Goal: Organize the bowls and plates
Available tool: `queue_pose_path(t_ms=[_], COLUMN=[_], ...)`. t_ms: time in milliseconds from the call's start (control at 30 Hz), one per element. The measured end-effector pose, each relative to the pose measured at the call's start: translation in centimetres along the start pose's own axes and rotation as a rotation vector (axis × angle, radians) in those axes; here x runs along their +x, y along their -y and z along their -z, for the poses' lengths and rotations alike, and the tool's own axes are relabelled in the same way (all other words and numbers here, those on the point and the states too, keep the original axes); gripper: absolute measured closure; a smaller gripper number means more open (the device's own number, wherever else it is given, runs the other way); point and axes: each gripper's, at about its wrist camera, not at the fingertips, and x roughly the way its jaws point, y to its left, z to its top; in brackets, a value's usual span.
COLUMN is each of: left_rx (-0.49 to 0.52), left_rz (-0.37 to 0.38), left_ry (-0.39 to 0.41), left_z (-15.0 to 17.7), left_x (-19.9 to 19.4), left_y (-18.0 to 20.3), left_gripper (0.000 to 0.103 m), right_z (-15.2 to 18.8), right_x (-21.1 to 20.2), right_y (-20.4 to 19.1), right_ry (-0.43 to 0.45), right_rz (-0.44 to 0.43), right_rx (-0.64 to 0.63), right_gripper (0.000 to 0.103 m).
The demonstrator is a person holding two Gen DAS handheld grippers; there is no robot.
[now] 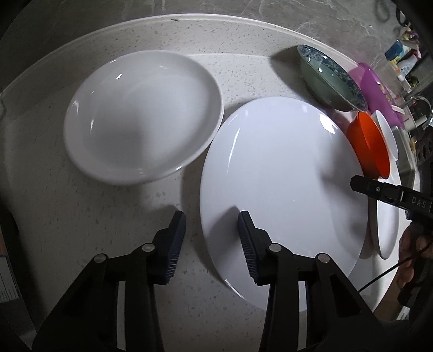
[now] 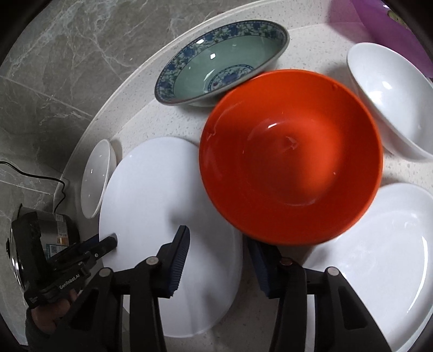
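Note:
A large flat white plate (image 1: 281,176) (image 2: 162,216) lies on the speckled counter. My left gripper (image 1: 212,243) (image 2: 108,242) stands open astride the plate's left rim, one pad over the counter and one over the plate, neither pressing. My right gripper (image 2: 219,262) (image 1: 357,182) is open at the opposite rim, its left finger above the plate. The tip of its right finger is hidden under the overhanging orange bowl (image 2: 292,162) (image 1: 370,146). A deep white plate (image 1: 143,116) (image 2: 97,178) sits to the left.
A blue-patterned green bowl (image 2: 222,62) (image 1: 330,78) leans behind the orange one. A small white bowl (image 2: 392,100) and another white plate (image 2: 379,257) lie to the right, a purple board (image 2: 379,27) beyond. A metal cooker (image 2: 40,232) with a cable stands left. The counter's raised edge (image 1: 216,19) curves behind.

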Motion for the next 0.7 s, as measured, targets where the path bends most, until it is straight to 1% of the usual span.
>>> queue_pose_path(t_ms=[133,233,300,367,467,633,700], left_rx=[0.01,0.006,0.01,0.009,0.002,0.032,0.027], left_rz=[0.011,0.022,0.012,0.011,0.011,-0.018,-0.015], left_ry=[0.001,0.003,0.007,0.009,0.011,0.009,0.009], left_z=[-0.6,-0.7,-0.8,-1.0,-1.1,-1.2,-1.1], left_x=[0.5,0.5,0.5,0.5,0.6,0.7,0.6], left_y=[0.5,0.6,0.8,0.9,0.7,1.4,1.2], left_gripper=[0.067,0.072,0.072,0.072,0.073,0.073,0.073], right_z=[-0.2,-0.3,-0.5,-0.5,-0.6,-0.7,-0.7], right_x=[0.0,0.0,0.0,0.0,0.1,0.4,0.4], right_y=[0.0,-0.1,-0.2,-0.2,-0.5,-1.2,-1.2], right_ry=[0.011,0.022,0.025,0.023,0.021,0.018,0.019], right_rz=[-0.005,0.01,0.023,0.038,0.062,0.085,0.084], right_rx=[-0.019,-0.025,-0.026,-0.041,-0.063,-0.096,-0.094], right_gripper=[0.055,0.06,0.065,0.073,0.079,0.079,0.079])
